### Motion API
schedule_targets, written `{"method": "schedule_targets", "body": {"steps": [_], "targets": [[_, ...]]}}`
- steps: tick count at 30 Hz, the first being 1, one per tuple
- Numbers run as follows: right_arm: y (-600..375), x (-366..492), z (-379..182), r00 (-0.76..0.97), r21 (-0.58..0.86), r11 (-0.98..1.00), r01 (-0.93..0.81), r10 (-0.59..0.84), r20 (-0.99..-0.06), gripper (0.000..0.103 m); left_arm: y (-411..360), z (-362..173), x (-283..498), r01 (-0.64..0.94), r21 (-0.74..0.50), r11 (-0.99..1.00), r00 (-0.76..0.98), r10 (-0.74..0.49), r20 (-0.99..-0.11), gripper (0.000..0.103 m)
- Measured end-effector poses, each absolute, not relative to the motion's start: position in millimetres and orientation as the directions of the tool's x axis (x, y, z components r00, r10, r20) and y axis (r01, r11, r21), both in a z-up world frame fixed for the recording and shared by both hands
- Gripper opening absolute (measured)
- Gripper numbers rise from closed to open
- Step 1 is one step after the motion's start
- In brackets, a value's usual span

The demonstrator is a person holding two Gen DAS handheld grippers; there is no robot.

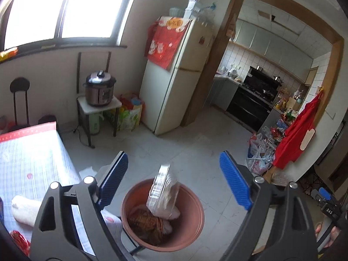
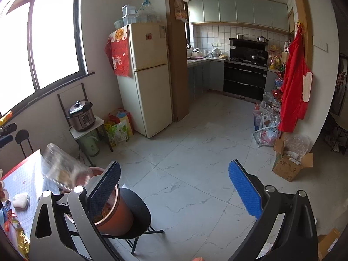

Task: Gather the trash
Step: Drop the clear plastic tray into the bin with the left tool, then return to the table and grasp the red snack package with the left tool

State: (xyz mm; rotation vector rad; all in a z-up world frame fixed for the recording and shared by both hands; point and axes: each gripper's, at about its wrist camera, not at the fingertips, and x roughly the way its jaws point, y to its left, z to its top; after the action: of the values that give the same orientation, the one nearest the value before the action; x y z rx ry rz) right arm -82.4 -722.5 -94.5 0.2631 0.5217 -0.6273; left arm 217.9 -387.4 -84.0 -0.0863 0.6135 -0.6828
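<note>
- Clear plastic container (image 1: 162, 192), blurred, tilted on edge at the mouth of the terracotta bin (image 1: 191, 228); lower end among the crumpled trash inside, upper end above the rim.
- Left gripper (image 1: 174, 182) spread wide above the bin, pads clear of the container, nothing grasped.
- Right gripper (image 2: 174, 191) likewise released, empty, over bare floor beside the bin.
- Bin on a black stool (image 2: 139, 213) just beside the table's edge.
- Best now: lift straight away, avoid clipping the container or the rim, confirm it settles inside.
- Risk, as a judgement: tall container could tip out over the rim.
- More litter near the table's (image 1: 32, 158) near corner: likely next.
</note>
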Motion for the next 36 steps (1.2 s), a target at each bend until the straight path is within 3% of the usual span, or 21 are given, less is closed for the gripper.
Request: {"method": "schedule_targets", "body": {"steps": [2,10,19,27,30,36], "targets": [[-720.0,-83.4,-88.5,0.699,0.092,0.78,0.619,-0.494,-0.518,0.098,-380.6,-60.9,208.0,0.578,-0.213,0.787,0.647,-0.602,-0.468,0.097],[-676.1,-49.9,-67.9,0.781,0.111,0.847,0.52,-0.42,-0.462,0.098,-277.1,-8.6,182.6,0.47,-0.168,0.866,0.776,-0.497,-0.388,0.097],[-573.5,17.9,-54.1,0.866,0.129,0.944,0.304,-0.217,-0.451,0.098,-92.8,3.1,148.0,0.157,-0.155,0.975,0.886,-0.208,-0.414,0.097],[-453.8,72.9,-51.3,0.873,0.141,0.987,0.07,0.008,-0.488,0.098,69.1,-20.4,95.5,-0.138,-0.192,0.972,0.874,0.028,-0.485,0.097],[-409.2,87.6,-51.8,0.854,0.149,0.989,0.004,0.074,-0.515,0.098,116.0,-42.4,71.9,-0.185,-0.238,0.954,0.853,0.036,-0.521,0.097],[-330.1,105.9,-65.3,0.803,0.173,0.981,-0.086,0.171,-0.571,0.098,144.8,-121.6,56.5,-0.137,-0.317,0.939,0.745,-0.113,-0.657,0.094]]}}
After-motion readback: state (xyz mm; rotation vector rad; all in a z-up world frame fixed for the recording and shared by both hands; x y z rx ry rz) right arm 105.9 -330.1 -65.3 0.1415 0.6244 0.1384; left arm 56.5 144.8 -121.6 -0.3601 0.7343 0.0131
